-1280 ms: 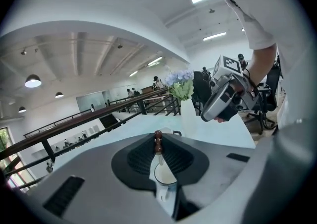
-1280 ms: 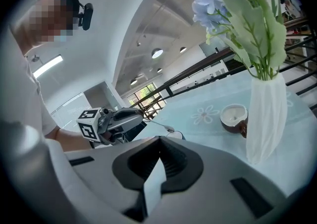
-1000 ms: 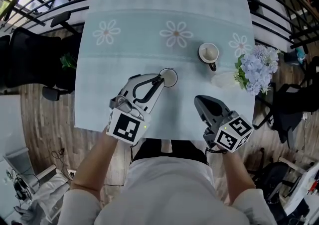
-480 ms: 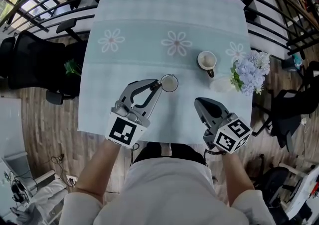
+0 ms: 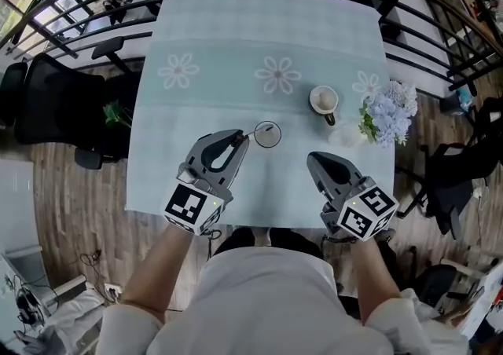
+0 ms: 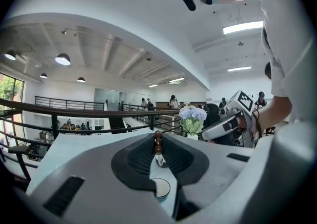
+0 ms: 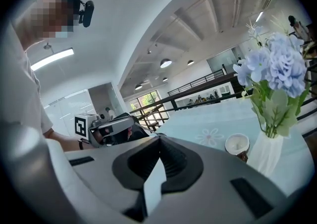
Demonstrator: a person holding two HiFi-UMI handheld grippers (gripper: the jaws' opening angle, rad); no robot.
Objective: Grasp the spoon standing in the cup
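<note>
My left gripper (image 5: pixel 242 137) is shut on a small spoon (image 6: pixel 159 158) with a brown beaded handle. In the left gripper view the handle stands pinched between the jaw tips, and the spoon's pale bowl hangs just above a clear glass cup (image 6: pixel 160 189). The head view shows that cup (image 5: pixel 267 135) on the pale blue tablecloth, right beside the left jaw tips. My right gripper (image 5: pixel 313 159) hovers over the table's near right part, shut and empty, its jaws meeting at their tips in the right gripper view (image 7: pixel 159 137).
A white-and-brown mug (image 5: pixel 324 100) stands beyond the right gripper. A white vase of blue flowers (image 5: pixel 385 112) stands near the table's right edge. The tablecloth (image 5: pixel 212 39) bears flower prints. Black railings and chairs ring the table.
The left gripper has risen and rolled with the spoon, drawing slightly back from the cup. The right gripper has risen a little too.
</note>
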